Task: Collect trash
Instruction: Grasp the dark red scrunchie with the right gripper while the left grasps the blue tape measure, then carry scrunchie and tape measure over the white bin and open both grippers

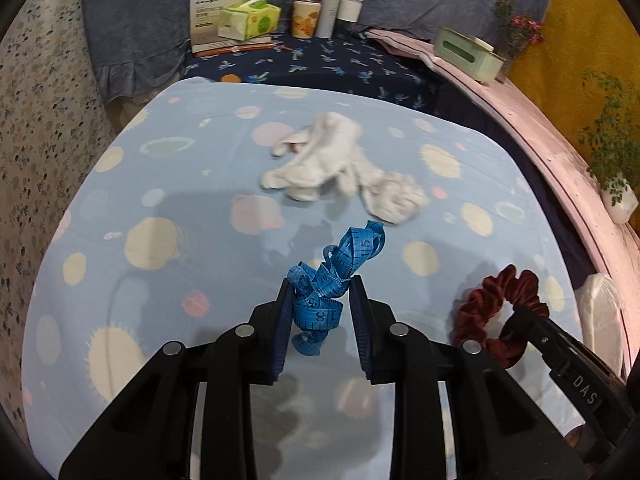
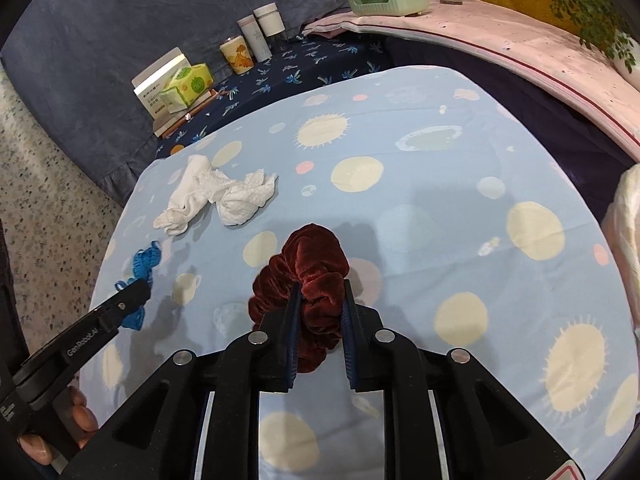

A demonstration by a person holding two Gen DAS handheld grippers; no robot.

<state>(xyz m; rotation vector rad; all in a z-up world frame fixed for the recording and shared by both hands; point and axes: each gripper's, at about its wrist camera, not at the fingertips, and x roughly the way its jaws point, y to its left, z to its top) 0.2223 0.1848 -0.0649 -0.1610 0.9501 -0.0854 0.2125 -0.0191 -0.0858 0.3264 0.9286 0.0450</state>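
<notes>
my left gripper [image 1: 320, 286] is pinching the crumpled blue measuring tape [image 1: 334, 280], lifted clear above the light blue spotted cloth [image 1: 160, 184]. my right gripper [image 2: 320, 288] is clamped on the dark red velvet scrunchie [image 2: 308, 276], also off the cloth. white sock [image 2: 186, 200] and crumpled white paper towel [image 2: 244, 198] lie touching each other on the cloth, further out, well apart from both grippers. tissue pack [image 1: 250, 20], printed cup [image 1: 306, 18] and two white bottles [image 1: 340, 10] sit on the dark patterned surface behind. green tissue box [image 1: 468, 58] on the pink ledge.
</notes>
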